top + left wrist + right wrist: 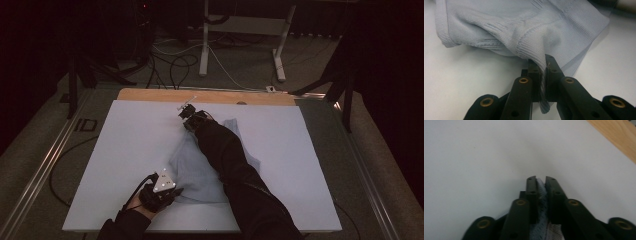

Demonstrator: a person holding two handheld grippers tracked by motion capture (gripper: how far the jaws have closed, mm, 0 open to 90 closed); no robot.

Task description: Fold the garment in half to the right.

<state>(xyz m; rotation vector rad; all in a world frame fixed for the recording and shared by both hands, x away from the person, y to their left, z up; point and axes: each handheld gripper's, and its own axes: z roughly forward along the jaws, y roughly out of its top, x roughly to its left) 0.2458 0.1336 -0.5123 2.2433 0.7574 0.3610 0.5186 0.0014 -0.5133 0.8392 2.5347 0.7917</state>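
A pale blue knitted garment (200, 172) lies crumpled on the white board (125, 150), partly under the person's right forearm. My left gripper (172, 191) sits at the garment's near left corner, shut on a ribbed edge of the garment (534, 50), which runs down between the jaws. My right gripper (187, 119) is reached far across the board, near the wooden strip. It is shut on another edge of the garment (541, 187), whose blue knit fills the gap between its jaws. The dark sleeve (225, 155) hides the middle of the cloth.
A wooden table edge (205, 96) runs along the far side of the board, also at the top right of the right gripper view (619, 135). Beyond it stand a white table frame (205, 40) and floor cables (175, 65). Dark stands flank both sides.
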